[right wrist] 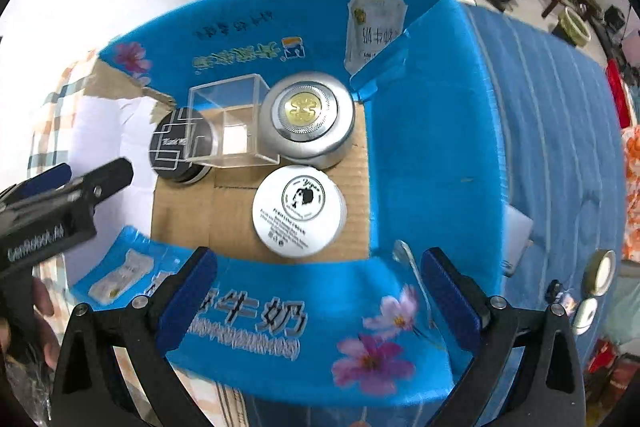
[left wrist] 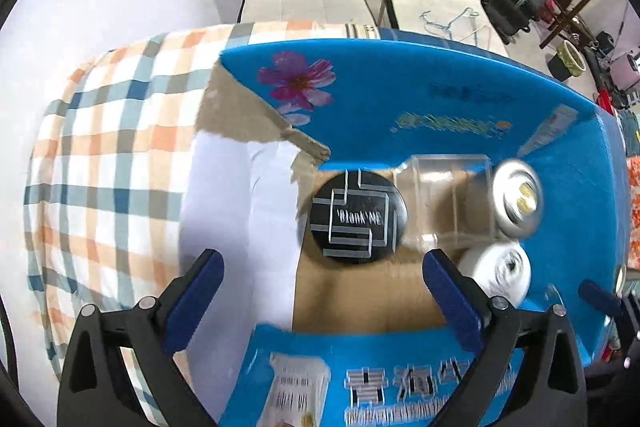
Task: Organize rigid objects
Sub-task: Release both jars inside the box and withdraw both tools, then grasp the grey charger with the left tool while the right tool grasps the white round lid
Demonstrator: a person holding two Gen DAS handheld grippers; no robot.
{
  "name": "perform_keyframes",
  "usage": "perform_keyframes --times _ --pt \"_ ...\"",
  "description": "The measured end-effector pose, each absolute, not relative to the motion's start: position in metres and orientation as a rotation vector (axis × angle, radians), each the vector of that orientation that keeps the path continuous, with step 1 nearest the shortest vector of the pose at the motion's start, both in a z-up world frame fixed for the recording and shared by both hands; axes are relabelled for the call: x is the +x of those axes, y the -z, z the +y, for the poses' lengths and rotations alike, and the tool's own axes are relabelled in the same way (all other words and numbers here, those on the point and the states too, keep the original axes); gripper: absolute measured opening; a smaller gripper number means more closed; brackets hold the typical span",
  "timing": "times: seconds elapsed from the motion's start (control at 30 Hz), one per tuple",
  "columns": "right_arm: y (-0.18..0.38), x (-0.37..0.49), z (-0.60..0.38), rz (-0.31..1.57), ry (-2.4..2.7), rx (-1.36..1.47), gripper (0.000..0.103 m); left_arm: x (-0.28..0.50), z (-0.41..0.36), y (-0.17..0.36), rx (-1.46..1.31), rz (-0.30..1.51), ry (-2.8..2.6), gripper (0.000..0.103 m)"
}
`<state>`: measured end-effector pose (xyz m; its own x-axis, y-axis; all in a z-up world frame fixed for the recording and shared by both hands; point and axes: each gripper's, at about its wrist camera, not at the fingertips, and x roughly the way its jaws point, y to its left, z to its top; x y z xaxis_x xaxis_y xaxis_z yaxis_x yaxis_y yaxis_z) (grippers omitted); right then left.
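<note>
Left tongs [left wrist: 322, 277]: hovering with jaws spread wide, gripping nothing, over the near-left part of the box.
Right tongs [right wrist: 316, 277]: hovering released, jaws wide apart and empty, above the near flap.
Blue cardboard box [right wrist: 424, 155]: sitting open on the table, flaps standing up, brown cardboard floor showing.
Black round tin [right wrist: 182, 143]: lying at the box's far-left corner, touching the clear case.
Clear plastic cube case [right wrist: 230, 119]: standing between the black tin and the silver tin.
Silver round tin [right wrist: 306, 117]: resting at the far right, gold emblem facing up.
White round jar [right wrist: 299, 215]: sitting nearer, just in front of the silver tin.
Checked tablecloth [left wrist: 108, 147]: covering the table left of the box.
Blue cloth [right wrist: 560, 131]: lying right of the box.
</note>
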<state>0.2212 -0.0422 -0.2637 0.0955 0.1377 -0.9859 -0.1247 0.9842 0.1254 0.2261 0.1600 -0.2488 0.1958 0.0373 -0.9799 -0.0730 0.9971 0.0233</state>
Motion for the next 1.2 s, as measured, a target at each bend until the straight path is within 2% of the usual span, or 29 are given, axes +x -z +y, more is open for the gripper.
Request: perform_keyframes --times 0.2,0.87,1.0,1.2 --pt "0.217 0.197 -0.045 1.359 -0.227 -0.035 0.103 0.185 0.151 0.211 -0.039 1.305 -0.079 0.102" --pt "0.097 0.134 -0.098 1.217 -0.349 0.074 0.103 0.111 0.111 0.093 -0.059 1.145 -0.142 0.102" --pt "0.087 0.127 -0.130 1.196 -0.316 0.141 0.103 0.099 0.095 0.073 -0.051 1.108 -0.138 0.102" --pt "0.099 0.126 -0.213 1.212 -0.161 0.230 0.103 0.097 0.045 0.076 -0.036 1.082 -0.074 0.102"
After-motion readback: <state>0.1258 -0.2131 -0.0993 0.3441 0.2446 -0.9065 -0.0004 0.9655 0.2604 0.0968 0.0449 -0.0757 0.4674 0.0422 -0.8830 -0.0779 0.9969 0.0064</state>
